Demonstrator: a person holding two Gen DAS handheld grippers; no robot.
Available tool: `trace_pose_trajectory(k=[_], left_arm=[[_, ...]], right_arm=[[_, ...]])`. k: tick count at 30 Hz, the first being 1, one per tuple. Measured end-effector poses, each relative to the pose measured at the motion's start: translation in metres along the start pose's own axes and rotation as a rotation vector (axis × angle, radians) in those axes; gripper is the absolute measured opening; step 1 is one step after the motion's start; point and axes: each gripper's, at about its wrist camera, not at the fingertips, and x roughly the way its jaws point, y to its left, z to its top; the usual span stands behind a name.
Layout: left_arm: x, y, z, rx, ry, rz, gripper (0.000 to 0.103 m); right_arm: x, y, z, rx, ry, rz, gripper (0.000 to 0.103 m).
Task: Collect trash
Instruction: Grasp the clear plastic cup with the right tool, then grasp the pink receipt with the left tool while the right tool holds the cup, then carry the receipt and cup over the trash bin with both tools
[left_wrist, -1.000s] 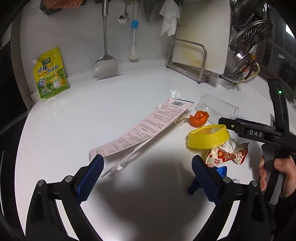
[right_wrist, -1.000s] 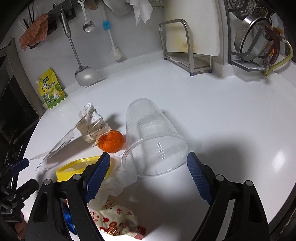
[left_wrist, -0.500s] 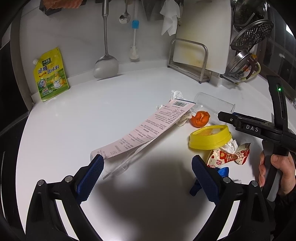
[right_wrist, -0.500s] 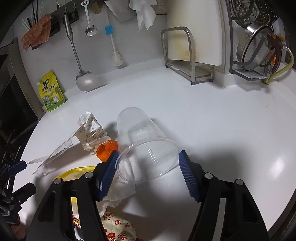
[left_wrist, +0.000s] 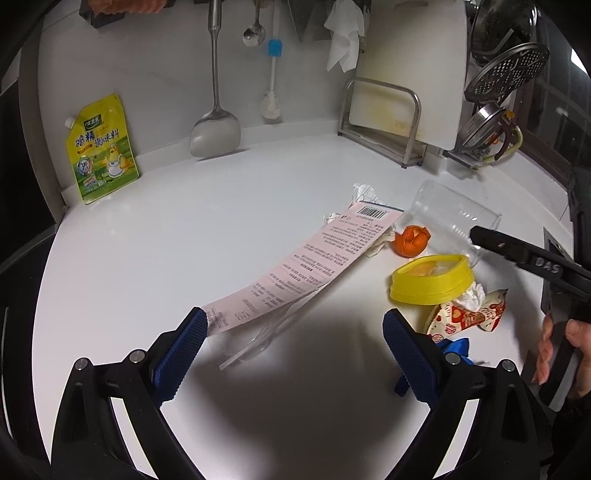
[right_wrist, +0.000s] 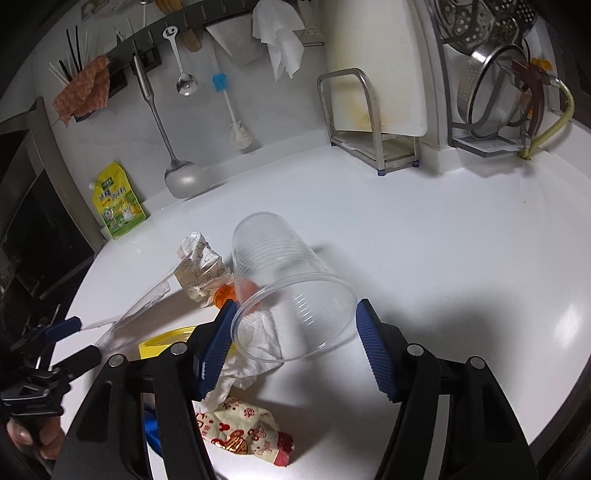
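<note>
The right hand-held gripper (right_wrist: 293, 341), whose jaws have just been closing, is clamped across the clear plastic cup's (right_wrist: 284, 284) mouth for lifting; the left hand-held gripper (left_wrist: 291, 354) is held wide behind the pink receipt (left_wrist: 310, 258).

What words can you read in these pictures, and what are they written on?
"DAS": on the black right gripper, seen from the left wrist.
"鸡精调味料": on the yellow pouch at the wall; its smaller print is too small.
Pink receipt: barcode and rows of print, too small to read.
Red-patterned wrapper: characters too crumpled to read.
</note>
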Motion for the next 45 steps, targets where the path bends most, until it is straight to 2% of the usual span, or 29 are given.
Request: trace_pose_trajectory(k=[10, 13, 15, 16, 20, 23, 34, 45], left_arm=[[0.036, -0.002, 0.016, 0.067, 0.045, 0.07, 0.093], [0.047, 0.0, 0.018, 0.071, 0.069, 0.079, 0.074], [0.054, 0.002, 0.018, 0.063, 0.093, 0.072, 0.056], [0.057, 0.004, 0.018, 0.055, 0.104, 0.064, 0.053], [0.054, 0.004, 0.017, 0.056, 0.09, 0.055, 0.025], [0.046, 0.002, 0.018, 0.044, 0.067, 0.035, 0.016], [0.0, 0.006, 0.009, -0.023, -0.017, 0.046, 0.015], [-0.06, -0.015, -0.033, -0.032, -0.051, 0.038, 0.015]], right_arm=[[-0.016, -0.003, -0.001, 0.028, -0.02, 0.037, 0.063], [-0.019, -0.002, -0.002, 0.029, -0.022, 0.045, 0.063], [-0.02, -0.003, -0.003, 0.03, -0.019, 0.049, 0.063], [-0.02, -0.003, -0.003, 0.03, -0.018, 0.048, 0.063], [-0.021, -0.003, -0.006, 0.033, -0.02, 0.05, 0.063], [-0.024, 0.0, -0.008, 0.034, -0.027, 0.052, 0.063], [-0.048, 0.007, -0.023, 0.049, -0.055, 0.045, 0.063], [-0.102, 0.017, -0.06, 0.068, -0.113, 0.014, 0.063]])
